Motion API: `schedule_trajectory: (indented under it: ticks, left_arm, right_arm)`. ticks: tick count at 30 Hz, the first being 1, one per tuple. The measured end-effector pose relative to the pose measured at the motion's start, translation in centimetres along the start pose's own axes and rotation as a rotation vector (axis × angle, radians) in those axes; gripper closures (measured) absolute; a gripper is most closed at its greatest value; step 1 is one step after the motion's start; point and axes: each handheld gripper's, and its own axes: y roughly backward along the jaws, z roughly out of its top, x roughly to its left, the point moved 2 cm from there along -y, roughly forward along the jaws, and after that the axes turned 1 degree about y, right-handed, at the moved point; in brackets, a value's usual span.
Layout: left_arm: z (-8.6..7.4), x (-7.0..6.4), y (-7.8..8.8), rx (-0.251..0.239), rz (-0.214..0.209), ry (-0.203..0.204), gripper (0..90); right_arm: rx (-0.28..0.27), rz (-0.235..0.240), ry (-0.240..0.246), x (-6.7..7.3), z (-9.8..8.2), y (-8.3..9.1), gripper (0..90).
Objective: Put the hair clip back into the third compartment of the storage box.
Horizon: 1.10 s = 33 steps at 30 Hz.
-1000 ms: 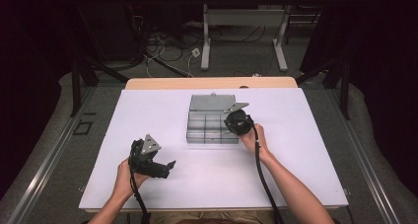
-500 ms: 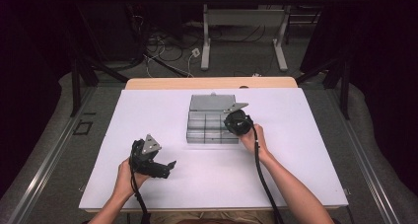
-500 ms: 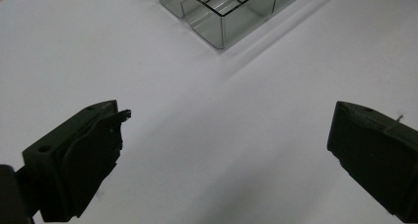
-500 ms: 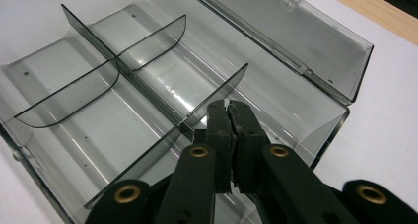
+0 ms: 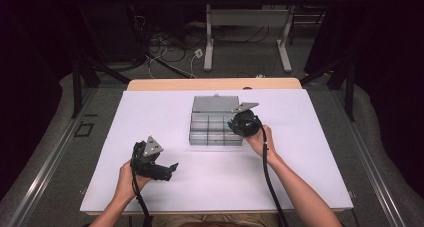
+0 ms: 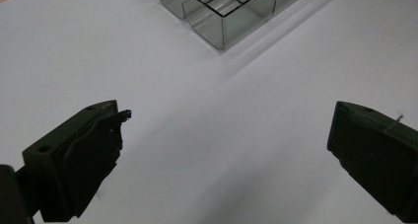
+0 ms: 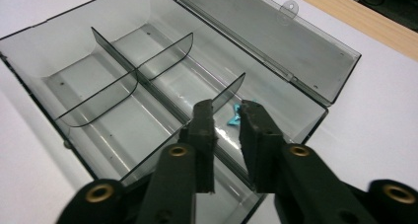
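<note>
Your right gripper (image 7: 227, 116) hangs over the open clear compartment box (image 7: 59, 46), its jaws pointing down into the compartment at the box's end nearest that hand; the jaws have just been opening and now stand a narrow gap apart, pressing on nothing. A small blue piece (image 7: 234, 115) lies on the floor of that compartment, just beyond the jaw tips and in line with the gap between them; whether a tip touches it you cannot tell. The box's lid (image 7: 276, 41) is folded back flat on the white table (image 5: 150, 112), on the far side of the box from you; dark dividers (image 7: 116, 61) split the box into compartments. In the high view your right gripper (image 5: 239, 123) sits at the box's right edge (image 5: 200, 139). Your left gripper (image 5: 167, 169) rests well apart from the box, toward your side and to its left; its jaws stand wide with bare table between them (image 6: 224, 155), and a corner of the box (image 6: 222, 21) shows ahead of them.
</note>
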Motion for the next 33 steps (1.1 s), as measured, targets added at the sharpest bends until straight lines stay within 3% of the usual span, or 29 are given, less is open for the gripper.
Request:
schedule_trajectory:
  ticks: [15, 18, 21, 27, 33]
  left_arm:
    - [0.0, 0.0, 0.0, 0.005, 0.003, -0.007, 0.1]
    - [0.0, -0.1, 0.0, 0.007, 0.004, -0.01, 0.1]
    - [0.0, -0.1, 0.0, 0.003, 0.005, -0.016, 0.1]
    - [-0.1, 0.0, 0.0, 0.007, 0.0, -0.009, 0.1]
    - [0.0, -0.1, 0.0, 0.011, -0.002, -0.009, 0.1]
  right_arm:
    - [0.032, 0.051, -0.014, -0.5, -1.2, 3.0, 49.1]
    - [0.016, 0.055, -0.017, -0.5, -1.4, 3.3, 45.2]
    - [0.046, 0.064, -0.019, -0.6, -1.7, 3.7, 40.4]
    - [0.041, 0.078, -0.037, -0.8, -2.6, 4.1, 29.5]
    - [0.042, 0.085, -0.061, -1.5, -3.6, 5.1, 24.9]
